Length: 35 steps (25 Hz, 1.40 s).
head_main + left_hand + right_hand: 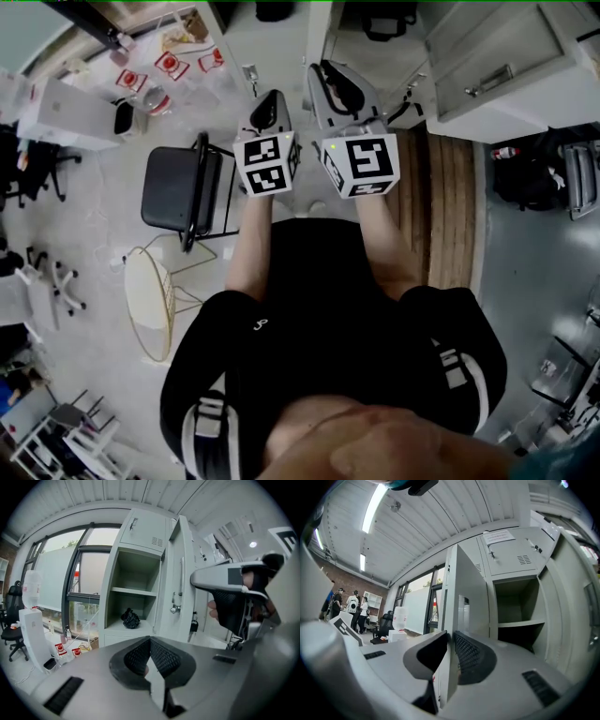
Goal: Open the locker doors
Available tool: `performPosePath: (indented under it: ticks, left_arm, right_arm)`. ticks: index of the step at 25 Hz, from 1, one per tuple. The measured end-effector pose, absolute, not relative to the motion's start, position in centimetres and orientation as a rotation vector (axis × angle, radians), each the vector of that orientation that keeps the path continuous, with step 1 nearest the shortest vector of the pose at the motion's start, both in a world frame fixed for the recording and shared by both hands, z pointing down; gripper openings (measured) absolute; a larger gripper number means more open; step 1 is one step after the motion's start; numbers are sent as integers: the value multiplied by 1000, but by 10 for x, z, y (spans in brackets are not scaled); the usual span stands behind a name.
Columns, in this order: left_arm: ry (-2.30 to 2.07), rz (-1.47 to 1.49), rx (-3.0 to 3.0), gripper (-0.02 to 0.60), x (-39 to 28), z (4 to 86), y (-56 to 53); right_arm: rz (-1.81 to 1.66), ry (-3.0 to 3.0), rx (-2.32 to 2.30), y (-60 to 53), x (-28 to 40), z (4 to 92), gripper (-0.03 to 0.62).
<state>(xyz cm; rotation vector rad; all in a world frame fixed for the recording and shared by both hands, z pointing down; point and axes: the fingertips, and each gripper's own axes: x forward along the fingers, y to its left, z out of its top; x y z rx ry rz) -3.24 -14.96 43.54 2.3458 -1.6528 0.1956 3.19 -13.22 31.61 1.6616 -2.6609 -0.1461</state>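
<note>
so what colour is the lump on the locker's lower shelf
The lump is black; clearest in the left gripper view.

Left claw (149, 644) pinched closed, right claw (449, 641) clamped, both held forward.

Black short-sleeved top (328, 300), white-striped sleeves (210, 422), small white logo (260, 324). Left gripper (150, 651) and right gripper (449, 644): grey shells, black dimpled pads (165, 658), each topped by a white cube (267, 164) with black square markers.
</note>
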Motion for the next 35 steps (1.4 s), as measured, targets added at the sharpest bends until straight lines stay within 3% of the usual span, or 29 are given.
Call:
performPosePath:
  ticks: [17,35]
  left_arm:
    - [-1556,175,2458,5,49,421,-129]
    - [-1621,173,2438,5,64,439,-127]
  right_arm:
    - [-131,-2623,1799,-119,107,319,55]
    - [-21,-2580,1853,-115,153,359,31]
